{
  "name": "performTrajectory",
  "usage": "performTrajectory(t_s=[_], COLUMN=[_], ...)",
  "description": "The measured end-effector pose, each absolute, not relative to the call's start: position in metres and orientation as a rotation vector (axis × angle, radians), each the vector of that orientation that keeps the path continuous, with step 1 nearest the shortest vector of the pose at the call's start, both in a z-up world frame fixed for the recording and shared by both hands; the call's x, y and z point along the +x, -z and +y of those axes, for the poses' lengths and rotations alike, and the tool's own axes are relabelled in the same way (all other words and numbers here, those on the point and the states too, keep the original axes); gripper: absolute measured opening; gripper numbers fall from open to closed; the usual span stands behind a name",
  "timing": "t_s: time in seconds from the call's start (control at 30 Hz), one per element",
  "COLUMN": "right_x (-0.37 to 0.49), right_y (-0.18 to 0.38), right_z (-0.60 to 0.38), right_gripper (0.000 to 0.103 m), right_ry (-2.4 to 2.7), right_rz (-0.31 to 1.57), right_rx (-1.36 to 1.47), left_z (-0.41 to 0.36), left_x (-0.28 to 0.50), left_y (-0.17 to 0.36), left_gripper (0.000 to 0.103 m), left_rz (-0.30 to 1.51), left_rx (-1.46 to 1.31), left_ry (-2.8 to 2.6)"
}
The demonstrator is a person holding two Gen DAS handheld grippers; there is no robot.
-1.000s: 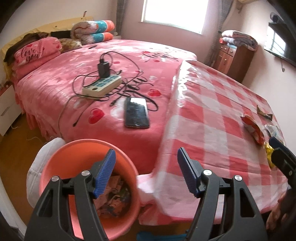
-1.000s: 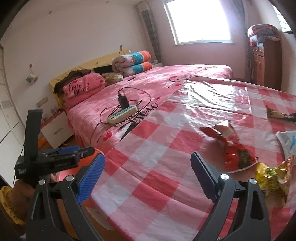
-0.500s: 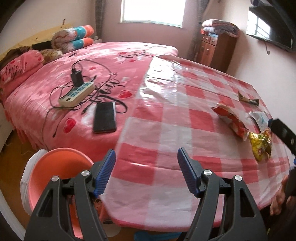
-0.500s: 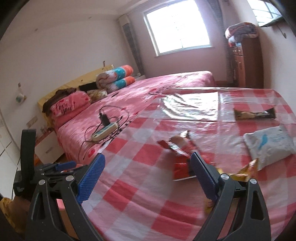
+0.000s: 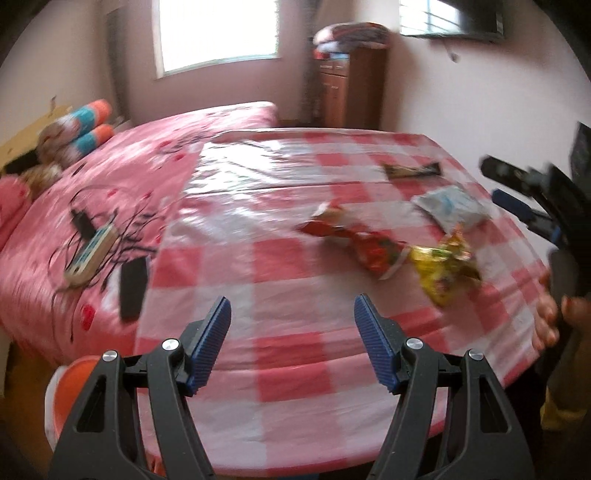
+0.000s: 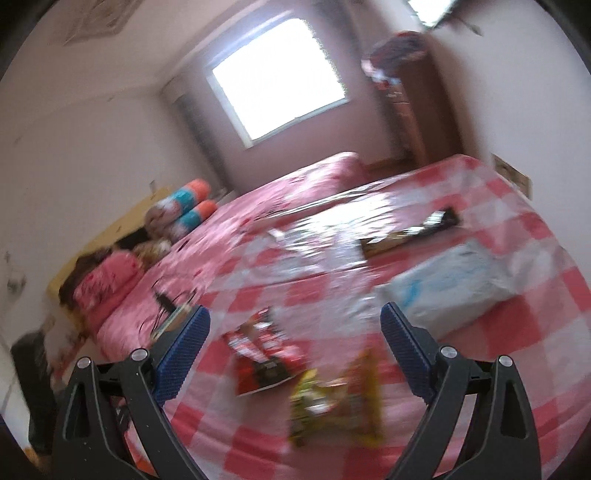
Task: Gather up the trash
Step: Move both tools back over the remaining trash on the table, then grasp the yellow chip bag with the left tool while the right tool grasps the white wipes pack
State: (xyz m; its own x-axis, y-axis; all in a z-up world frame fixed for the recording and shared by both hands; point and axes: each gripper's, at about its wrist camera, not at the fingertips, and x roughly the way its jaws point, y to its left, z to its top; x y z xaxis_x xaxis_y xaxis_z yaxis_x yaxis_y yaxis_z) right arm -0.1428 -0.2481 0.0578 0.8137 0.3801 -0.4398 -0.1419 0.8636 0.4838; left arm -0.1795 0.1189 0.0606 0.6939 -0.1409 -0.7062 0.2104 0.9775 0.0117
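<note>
Trash lies on a table under a red-and-white checked cloth (image 5: 258,266): a red snack wrapper (image 5: 354,236) (image 6: 262,350), a yellow wrapper (image 5: 443,266) (image 6: 332,398), a white-and-blue packet (image 5: 450,206) (image 6: 450,288) and a dark bar wrapper (image 5: 412,170) (image 6: 410,232). My left gripper (image 5: 291,339) hangs open over the table's near edge with nothing between its fingers. My right gripper (image 6: 295,350) is open too, just short of the red and yellow wrappers; it also shows at the right edge of the left wrist view (image 5: 517,199), held by a hand (image 5: 554,321). An orange bin (image 5: 70,380) peeks in at the lower left.
A bed with a pink cover (image 5: 110,192) adjoins the table on the left, bearing a power strip with cables (image 5: 92,254) and a dark phone (image 5: 133,288). A wooden cabinet (image 5: 351,88) stands at the back wall under a window (image 5: 218,33).
Both grippers have swung right, away from the orange bin and across the table toward the wrappers, rolling as they went. Both stayed open and empty.
</note>
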Motion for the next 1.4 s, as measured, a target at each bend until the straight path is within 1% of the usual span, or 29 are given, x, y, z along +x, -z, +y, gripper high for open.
performTrajectory(t_s=[0.2, 0.33, 0.57, 0.8, 0.9, 1.0, 1.17, 1.4], right_x=[-0.129, -0.115, -0.104, -0.091, -0.084, -0.077, -0.061, -0.035], right_y=[-0.040, -0.021, -0.007, -0.001, 0.000, -0.001, -0.002, -0.003], right_z=[-0.302, -0.326, -0.330, -0.325, -0.319, -0.311, -0.306, -0.297], right_gripper=[0.092, 0.092, 0.092, 0.092, 0.092, 0.092, 0.092, 0.093], right_ry=[-0.156, -0.175, -0.224, -0.259, -0.251, -0.241, -0.211, -0.167], right_rz=[0.616, 0.714, 0.777, 0.804, 0.813, 0.818, 0.822, 0.852], right_rx=[0.561, 0.611, 0.642, 0.618, 0.580, 0.525, 0.472, 0.379], left_z=[0.069, 0.033, -0.020, -0.045, -0.048, -0.052, -0.057, -0.059], left_x=[-0.177, -0.173, -0.157, -0.142, -0.134, -0.126, -0.111, -0.105], left_y=[-0.063, -0.062, -0.048, -0.037, -0.033, -0.029, -0.024, -0.016], left_gripper=[0.070, 0.070, 0.070, 0.070, 0.070, 0.067, 0.061, 0.058], left_rz=[0.777, 0.776, 0.783, 0.795, 0.808, 0.827, 0.859, 0.874], left_rx=[0.188, 0.258, 0.407, 0.491, 0.478, 0.463, 0.362, 0.268], left_ry=[0.338, 0.424, 0.551, 0.653, 0.694, 0.718, 0.759, 0.740])
